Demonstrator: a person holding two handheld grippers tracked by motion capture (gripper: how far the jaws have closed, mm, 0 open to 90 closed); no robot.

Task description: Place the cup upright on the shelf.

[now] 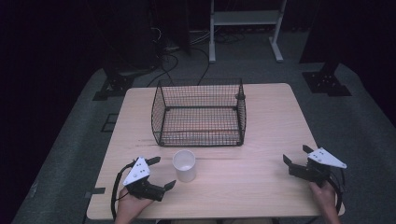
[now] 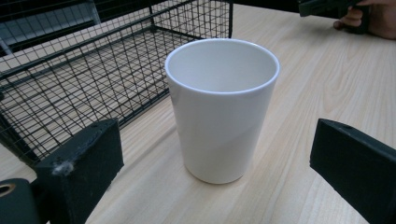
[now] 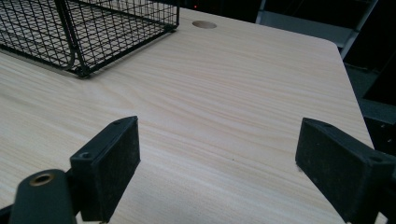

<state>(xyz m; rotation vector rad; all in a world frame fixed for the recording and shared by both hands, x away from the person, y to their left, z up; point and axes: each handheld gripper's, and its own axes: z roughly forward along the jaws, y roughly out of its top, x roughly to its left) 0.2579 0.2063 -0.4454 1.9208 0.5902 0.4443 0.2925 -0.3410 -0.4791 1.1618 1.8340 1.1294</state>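
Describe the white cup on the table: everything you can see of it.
The plain white handleless cup looks like glazed ceramic, smooth and slightly glossy, tapering toward its base. It stands upright and looks empty on the light wooden table, just in front of the black wire mesh basket without touching it. The open left tongs face it from the near side, both jaws apart from its wall. Only the table touches it.

Black wire basket point(image 1: 198, 113) mid-table, upright — light wood table point(image 1: 261, 140), round hole point(image 3: 204, 24) near far edge, white metal frame point(image 1: 246, 28) behind.
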